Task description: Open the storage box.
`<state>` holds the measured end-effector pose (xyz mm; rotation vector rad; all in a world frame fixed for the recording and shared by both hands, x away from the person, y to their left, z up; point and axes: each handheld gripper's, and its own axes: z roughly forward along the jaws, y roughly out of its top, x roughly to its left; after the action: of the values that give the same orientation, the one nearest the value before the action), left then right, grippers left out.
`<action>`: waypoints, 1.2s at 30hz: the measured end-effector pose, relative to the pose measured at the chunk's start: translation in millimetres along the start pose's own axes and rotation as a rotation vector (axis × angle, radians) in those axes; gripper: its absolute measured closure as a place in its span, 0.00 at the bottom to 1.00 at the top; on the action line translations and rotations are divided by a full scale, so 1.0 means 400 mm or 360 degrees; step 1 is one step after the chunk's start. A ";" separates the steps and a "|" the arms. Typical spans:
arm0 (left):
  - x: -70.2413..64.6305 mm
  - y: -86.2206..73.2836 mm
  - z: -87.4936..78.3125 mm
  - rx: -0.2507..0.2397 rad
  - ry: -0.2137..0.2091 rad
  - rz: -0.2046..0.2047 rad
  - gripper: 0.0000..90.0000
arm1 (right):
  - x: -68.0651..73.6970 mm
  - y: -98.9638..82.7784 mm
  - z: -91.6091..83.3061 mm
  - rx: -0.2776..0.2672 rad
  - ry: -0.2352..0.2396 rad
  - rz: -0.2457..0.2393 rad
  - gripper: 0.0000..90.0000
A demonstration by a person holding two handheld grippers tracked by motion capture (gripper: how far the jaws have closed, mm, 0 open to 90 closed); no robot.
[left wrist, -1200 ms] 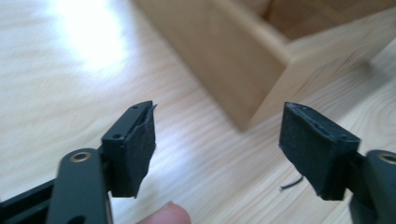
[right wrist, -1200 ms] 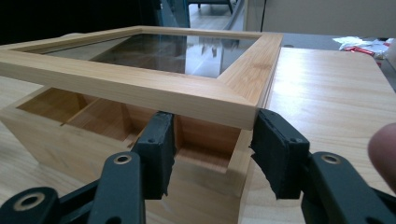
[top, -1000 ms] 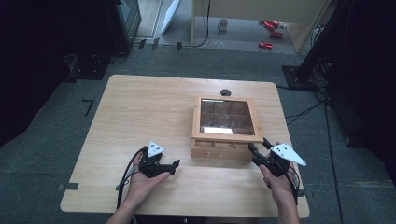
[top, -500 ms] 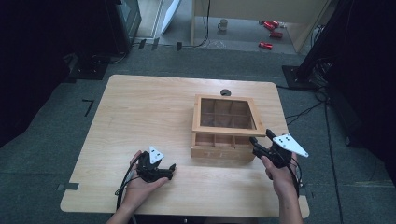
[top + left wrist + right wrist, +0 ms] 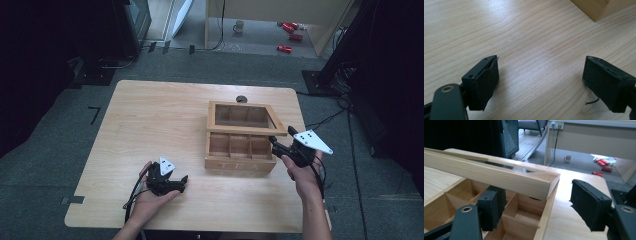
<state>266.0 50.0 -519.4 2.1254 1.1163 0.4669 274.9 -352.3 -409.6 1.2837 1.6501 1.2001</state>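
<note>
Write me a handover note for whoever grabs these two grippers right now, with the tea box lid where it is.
Left gripper: open, holding nothing, resting low over the table near its front edge, left of the box.
Right gripper: open, one jaw under the front right corner of the lid, propping it up; no clamp on it.
Wooden tea box: right of the table's centre, lid partly raised at the front, hinged at the back. The visible compartments look empty.
Done: lid cracked open.
Left: probably swing the lid fully back; keep supporting it, it may drop.

box [image 5: 599, 8]: cut by frame edge | red floor items [image 5: 290, 35]: too small
</note>
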 end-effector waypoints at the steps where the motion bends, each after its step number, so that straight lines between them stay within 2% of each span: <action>1: 0.000 0.000 0.000 -0.0001 0.0002 0.0002 0.16 | -0.001 0.008 0.002 0.0003 -0.0004 -0.0013 0.33; 6: 0.001 0.000 0.000 0.0004 0.0000 0.0005 0.16 | -0.010 0.048 0.017 -0.0009 0.0001 -0.0052 0.33; 11: 0.001 0.000 -0.001 0.0007 -0.0003 0.0003 0.16 | -0.023 0.076 0.033 -0.0050 0.0040 -0.0011 0.35; 24: 0.000 0.000 -0.001 0.0005 -0.0003 0.0008 0.16 | -0.056 0.156 0.088 -0.0098 0.0098 0.0011 0.41; 28: 0.001 0.000 -0.001 0.0008 -0.0003 0.0012 0.16 | -0.068 0.189 0.114 -0.0130 0.0135 0.0022 0.48; 36: 0.001 0.000 -0.001 0.0010 -0.0004 0.0012 0.16 | -0.089 0.222 0.144 -0.0179 0.0106 0.0042 0.58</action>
<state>266.1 50.5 -519.0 2.1360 1.1101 0.4650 363.7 -366.6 -343.6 1.2109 1.5929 1.3452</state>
